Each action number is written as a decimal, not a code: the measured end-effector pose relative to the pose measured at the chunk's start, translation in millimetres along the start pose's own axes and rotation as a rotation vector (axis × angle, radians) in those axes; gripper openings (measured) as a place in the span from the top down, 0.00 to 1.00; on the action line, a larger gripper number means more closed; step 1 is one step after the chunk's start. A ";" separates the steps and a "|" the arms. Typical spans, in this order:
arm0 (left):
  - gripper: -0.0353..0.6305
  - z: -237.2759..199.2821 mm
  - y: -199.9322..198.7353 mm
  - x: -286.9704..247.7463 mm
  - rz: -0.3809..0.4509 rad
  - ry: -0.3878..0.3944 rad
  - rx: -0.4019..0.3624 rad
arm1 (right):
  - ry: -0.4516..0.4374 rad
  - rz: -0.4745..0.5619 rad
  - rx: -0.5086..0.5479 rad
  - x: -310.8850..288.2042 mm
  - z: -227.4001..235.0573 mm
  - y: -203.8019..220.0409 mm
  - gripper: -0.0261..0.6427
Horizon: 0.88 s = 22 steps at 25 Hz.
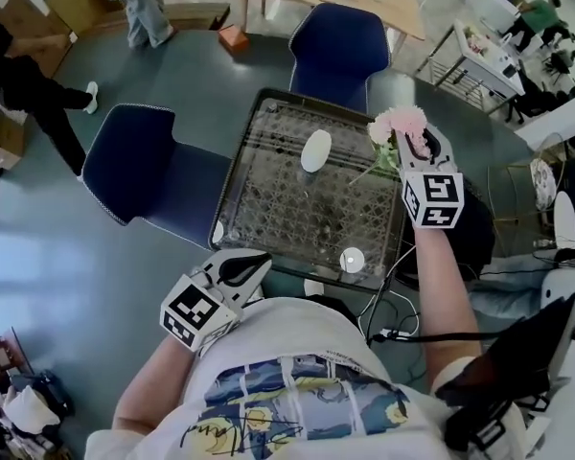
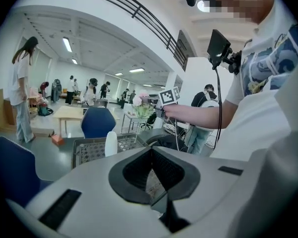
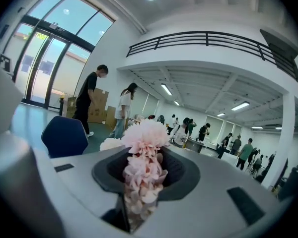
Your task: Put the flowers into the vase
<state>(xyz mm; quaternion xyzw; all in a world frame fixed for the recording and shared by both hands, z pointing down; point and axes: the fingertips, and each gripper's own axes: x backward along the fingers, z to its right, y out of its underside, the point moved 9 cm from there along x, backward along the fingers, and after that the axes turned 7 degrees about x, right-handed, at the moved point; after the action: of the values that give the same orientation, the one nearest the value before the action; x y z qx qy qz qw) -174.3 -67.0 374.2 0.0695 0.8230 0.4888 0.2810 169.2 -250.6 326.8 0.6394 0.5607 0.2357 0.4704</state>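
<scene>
You are clenching your right tongs point(image 1: 411, 149) on the flowers point(image 1: 398, 123), holding them above the right edge of the desk point(image 1: 268, 214), apart from the vase point(image 1: 315, 150). Your left tongs point(image 1: 241, 268) are hanging slightly parted, empty. The flowers are looking light, soft, crushable: grip stems, gently.

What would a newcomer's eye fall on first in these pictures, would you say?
Probably the pink flowers, clamped in the right gripper's jaws above the right side of the table. Next comes the white vase, standing upright near the table's middle, with a dark blue chair behind it.
</scene>
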 end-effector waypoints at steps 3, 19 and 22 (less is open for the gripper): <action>0.93 -14.0 2.5 15.4 0.002 -0.010 0.008 | 0.008 0.053 0.041 -13.8 -13.6 -25.3 0.78; 0.93 -58.3 25.0 72.6 0.009 -0.052 0.053 | 0.003 0.168 0.218 -79.6 -70.5 -67.4 0.78; 0.93 -66.6 31.5 83.3 0.009 -0.072 0.078 | -0.016 0.147 0.225 -95.5 -83.3 -59.7 0.78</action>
<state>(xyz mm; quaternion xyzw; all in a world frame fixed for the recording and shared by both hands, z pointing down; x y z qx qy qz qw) -284.1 -69.4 392.2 0.1018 0.8305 0.4548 0.3051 45.8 -316.5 333.9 0.7292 0.5315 0.2000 0.3817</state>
